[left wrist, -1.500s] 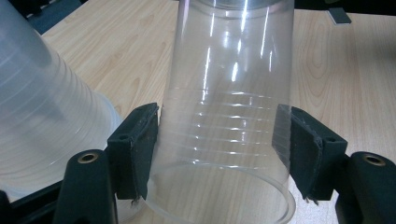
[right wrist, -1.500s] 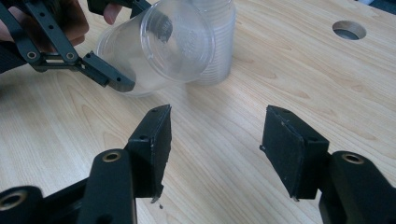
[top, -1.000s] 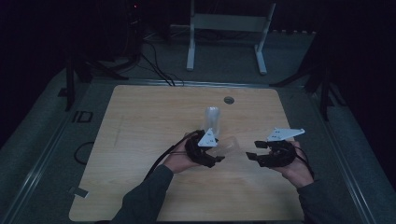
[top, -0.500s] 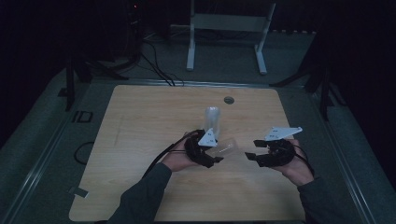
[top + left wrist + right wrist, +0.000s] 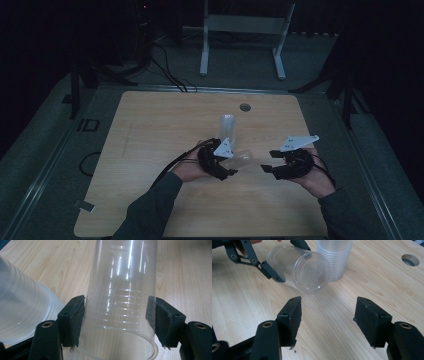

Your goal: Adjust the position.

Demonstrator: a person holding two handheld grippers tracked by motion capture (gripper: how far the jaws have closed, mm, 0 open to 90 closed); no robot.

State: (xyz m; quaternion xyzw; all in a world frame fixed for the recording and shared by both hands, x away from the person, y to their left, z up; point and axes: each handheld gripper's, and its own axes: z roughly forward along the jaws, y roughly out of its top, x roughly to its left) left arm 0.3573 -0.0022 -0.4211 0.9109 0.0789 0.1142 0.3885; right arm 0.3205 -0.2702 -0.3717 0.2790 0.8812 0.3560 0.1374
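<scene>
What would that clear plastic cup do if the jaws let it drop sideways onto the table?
The clear plastic cup looks thin and light, so probably unharmed. Round and tapered, it would likely roll in a curve. Its glossy wall may slip in the left gripper.

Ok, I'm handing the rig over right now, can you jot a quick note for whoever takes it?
Left gripper: shut on a single clear cup, held on its side above the table.
Right gripper: open, holding nothing, facing the cup's closed base.
Cup stack: upright on the table, just behind the held cup.
Done: one cup is off the stack.
Left: probably taking the cup with the right gripper and placing it.
</scene>
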